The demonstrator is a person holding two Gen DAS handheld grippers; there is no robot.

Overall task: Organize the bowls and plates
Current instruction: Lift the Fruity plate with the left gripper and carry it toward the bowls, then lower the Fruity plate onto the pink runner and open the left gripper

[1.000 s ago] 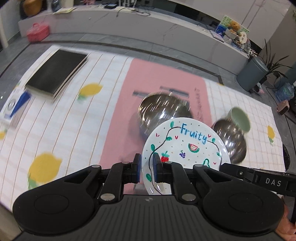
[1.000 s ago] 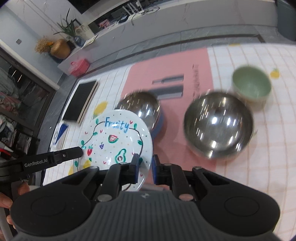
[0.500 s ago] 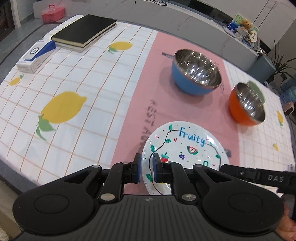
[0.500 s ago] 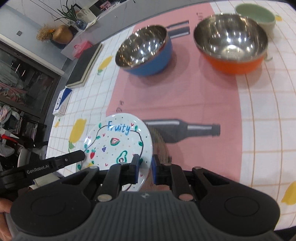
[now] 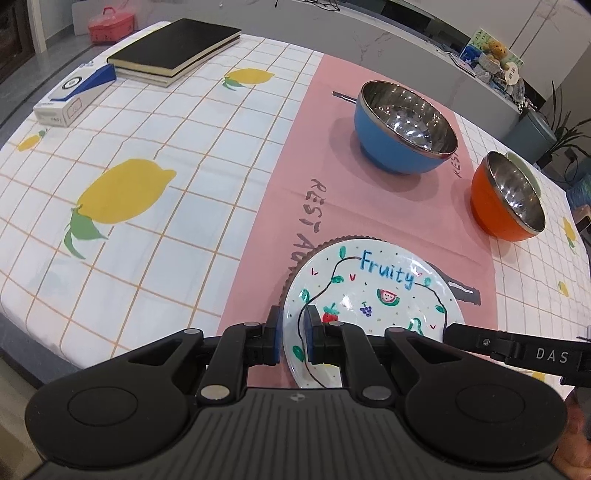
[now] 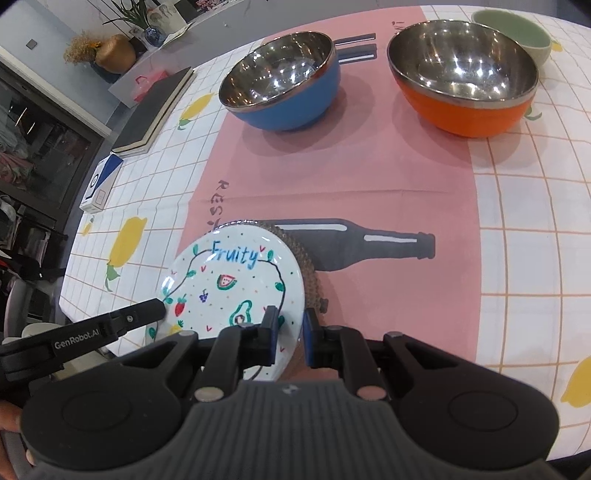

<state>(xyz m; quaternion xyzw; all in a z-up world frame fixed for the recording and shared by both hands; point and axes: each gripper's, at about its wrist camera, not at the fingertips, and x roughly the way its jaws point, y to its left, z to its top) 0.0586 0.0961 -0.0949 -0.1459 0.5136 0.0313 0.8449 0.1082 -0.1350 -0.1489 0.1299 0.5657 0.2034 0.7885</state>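
Note:
A white "Fruity" plate (image 5: 373, 291) (image 6: 232, 284) with fruit drawings is held low over the pink runner near the table's front edge. My left gripper (image 5: 293, 339) is shut on its left rim. My right gripper (image 6: 288, 334) is shut on its right rim. A brown beaded mat edge (image 6: 308, 266) shows under the plate. A blue steel-lined bowl (image 5: 404, 127) (image 6: 284, 96) and an orange steel-lined bowl (image 5: 508, 195) (image 6: 465, 77) stand farther back on the runner. A pale green bowl (image 6: 517, 31) sits behind the orange one.
A black notebook (image 5: 173, 50) on a stack and a white-blue box (image 5: 75, 96) lie at the far left of the lemon-print tablecloth (image 5: 122, 192). The table's front edge runs just below the grippers. A counter and a bin stand beyond the table.
Both grippers have come down and toward the table's front with the plate; the view now looks flatter across the table, and the plate sits over the brown mat.

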